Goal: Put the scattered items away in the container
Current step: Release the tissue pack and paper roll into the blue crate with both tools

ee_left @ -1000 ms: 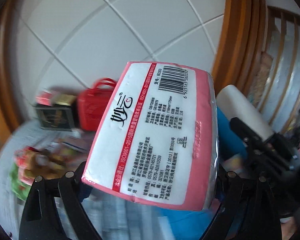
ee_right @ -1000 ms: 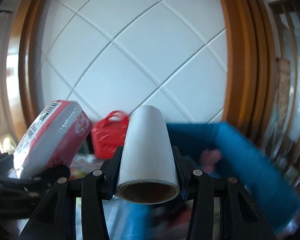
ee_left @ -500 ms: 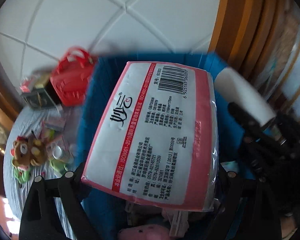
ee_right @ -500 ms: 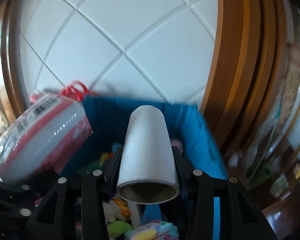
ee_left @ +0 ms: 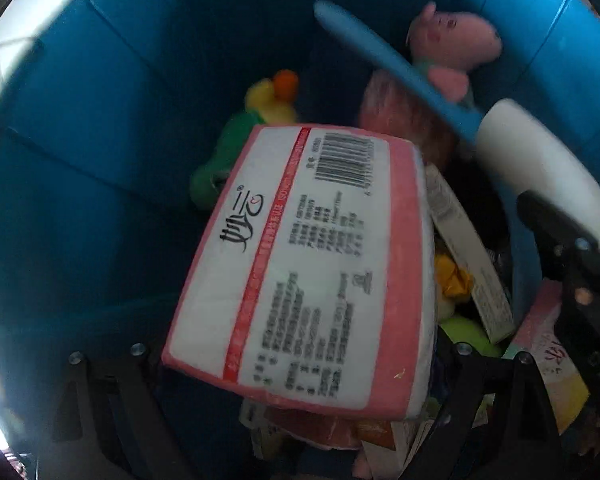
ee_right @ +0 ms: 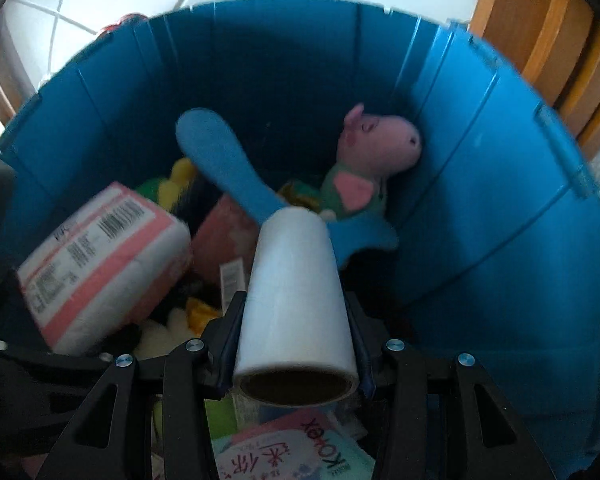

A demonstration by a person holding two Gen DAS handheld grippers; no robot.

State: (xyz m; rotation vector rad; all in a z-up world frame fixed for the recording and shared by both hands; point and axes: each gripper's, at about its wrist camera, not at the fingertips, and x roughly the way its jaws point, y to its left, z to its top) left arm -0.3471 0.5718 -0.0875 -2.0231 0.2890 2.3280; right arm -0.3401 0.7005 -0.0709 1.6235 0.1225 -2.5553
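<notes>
The fingers of the left gripper [ee_left: 300, 364] clamp one pink tissue pack [ee_left: 316, 268] across its width, and the fingers of the right gripper [ee_right: 296, 336] clamp one white roll [ee_right: 296, 300]. Both are inside the blue bin [ee_right: 500, 208]. Beyond the roll's far end lie one blue handle [ee_right: 228, 168] and one pink plush pig [ee_right: 376, 152]. Beyond the pack lies one yellow plush duck [ee_left: 268, 96]. Below the right fingers lies one Kotex pack [ee_right: 300, 452].
</notes>
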